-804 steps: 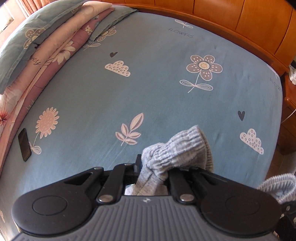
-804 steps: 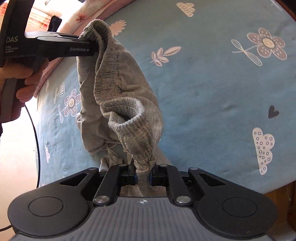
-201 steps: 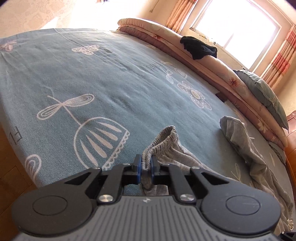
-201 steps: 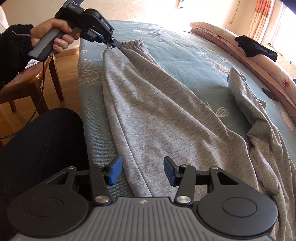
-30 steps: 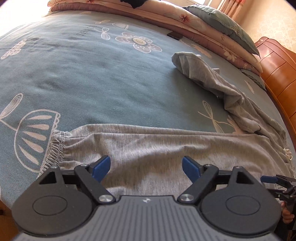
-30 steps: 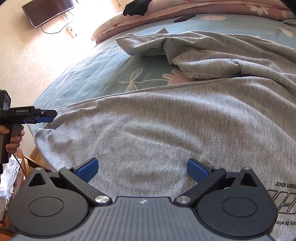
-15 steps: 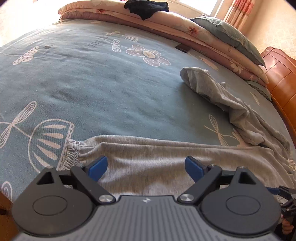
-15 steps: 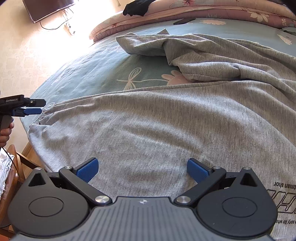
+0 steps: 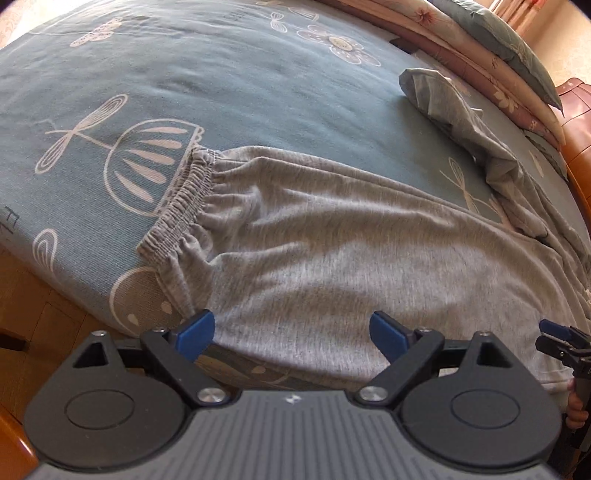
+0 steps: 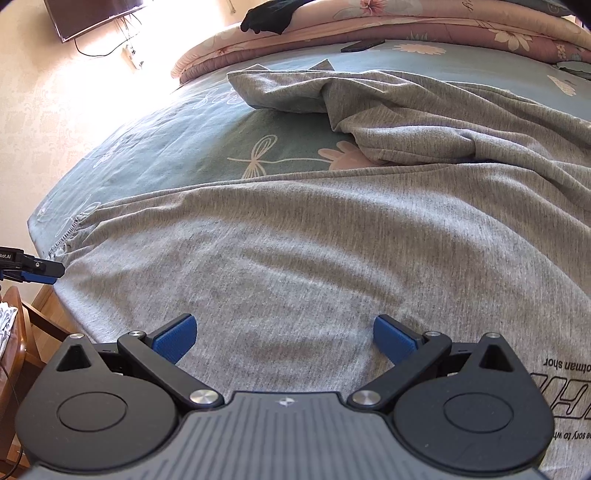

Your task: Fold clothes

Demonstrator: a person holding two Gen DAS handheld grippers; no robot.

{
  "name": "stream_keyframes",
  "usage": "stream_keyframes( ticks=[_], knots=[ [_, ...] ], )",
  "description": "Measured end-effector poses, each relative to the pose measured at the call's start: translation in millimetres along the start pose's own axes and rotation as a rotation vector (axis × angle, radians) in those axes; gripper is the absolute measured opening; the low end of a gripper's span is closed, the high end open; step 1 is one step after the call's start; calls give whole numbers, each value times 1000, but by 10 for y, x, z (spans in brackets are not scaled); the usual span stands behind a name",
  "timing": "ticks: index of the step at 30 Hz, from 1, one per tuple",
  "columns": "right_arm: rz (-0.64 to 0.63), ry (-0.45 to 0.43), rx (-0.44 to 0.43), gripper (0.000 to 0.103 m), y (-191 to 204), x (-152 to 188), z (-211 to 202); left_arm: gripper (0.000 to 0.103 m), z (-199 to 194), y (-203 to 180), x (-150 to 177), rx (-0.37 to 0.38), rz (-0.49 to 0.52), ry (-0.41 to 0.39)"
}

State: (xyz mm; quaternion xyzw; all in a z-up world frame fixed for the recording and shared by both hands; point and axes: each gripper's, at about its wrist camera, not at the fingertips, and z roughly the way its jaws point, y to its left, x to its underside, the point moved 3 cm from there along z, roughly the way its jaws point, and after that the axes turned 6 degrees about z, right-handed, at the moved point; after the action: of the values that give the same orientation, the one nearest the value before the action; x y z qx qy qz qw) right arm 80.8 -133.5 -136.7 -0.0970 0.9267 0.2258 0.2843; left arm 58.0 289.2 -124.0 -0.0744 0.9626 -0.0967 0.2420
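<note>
- While both my tools hang just above the cloth, nothing is gripped: my left gripper (image 9: 291, 334) has its blue pads spread wide over the near edge of the grey trousers (image 9: 351, 251), and my right gripper (image 10: 284, 338) is spread just as wide over the broad grey panel further along.
- I judge the trousers are laid out this way so I can fold them: one leg lies flat along the near side of the bed (image 9: 221, 74), its elastic cuff (image 9: 181, 206) close to the corner of the mattress.
- That leg looks fairly smooth, with only shallow ripples near the cuff, so I take the spreading step to be nearly done on this side.
- The other leg (image 10: 369, 107) is not flat; it lies bunched and twisted further in on the bed, and I think it needs straightening before any fold.
- Printed black lettering (image 10: 554, 373) shows on the cloth at the right edge of my right view; I cannot read it whole.
- From the right view, my left gripper's tip sits just beside the cuff end, apart from the cloth.
- No basket, drawer or other container is in view, so nothing is held in one.
- Folded quilts (image 10: 406, 26) are stacked along the far side of the bed, with a dark garment (image 10: 269, 16) lying on top.
</note>
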Motion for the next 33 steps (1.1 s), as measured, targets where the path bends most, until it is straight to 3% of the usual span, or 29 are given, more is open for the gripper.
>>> stream_keyframes(
  ticks=[1,4,8,11,16,17,20,24,25,26,29,31,33],
  knots=[
    [1,2,2,103,4,-4,4,91,-56,-25,-29,3,10,-27],
    [-19,3,16,103,29,10,12,91,-129,-129,-171,120,11,-109],
    [-51,5,39,103,72,28,26,91,132,-273,-361,162,48,-119],
    [-79,7,57,103,100,46,39,91,457,-228,-483,120,27,-105],
    [-156,6,102,103,174,98,74,90,527,-68,-701,-68,6,-181],
    [-180,4,115,103,194,116,86,89,514,-48,-729,-62,-26,-175],
    [-251,-8,150,103,248,179,120,90,410,-194,-733,34,-27,-169],
    [-287,-11,159,103,274,194,119,91,345,-838,-630,220,142,-156],
    [-268,-8,149,103,254,172,80,91,374,-970,-604,237,179,-149],
    [-248,-6,138,103,234,150,39,91,447,-1121,-573,235,222,-133],
    [-176,-34,115,103,84,103,-167,89,771,-1239,-541,78,258,-39],
    [-122,-71,119,103,-78,89,-347,91,772,-1265,-573,23,266,-68],
    [-70,-111,124,103,-285,93,-516,91,745,-1282,-614,-12,223,-30]
  ],
)
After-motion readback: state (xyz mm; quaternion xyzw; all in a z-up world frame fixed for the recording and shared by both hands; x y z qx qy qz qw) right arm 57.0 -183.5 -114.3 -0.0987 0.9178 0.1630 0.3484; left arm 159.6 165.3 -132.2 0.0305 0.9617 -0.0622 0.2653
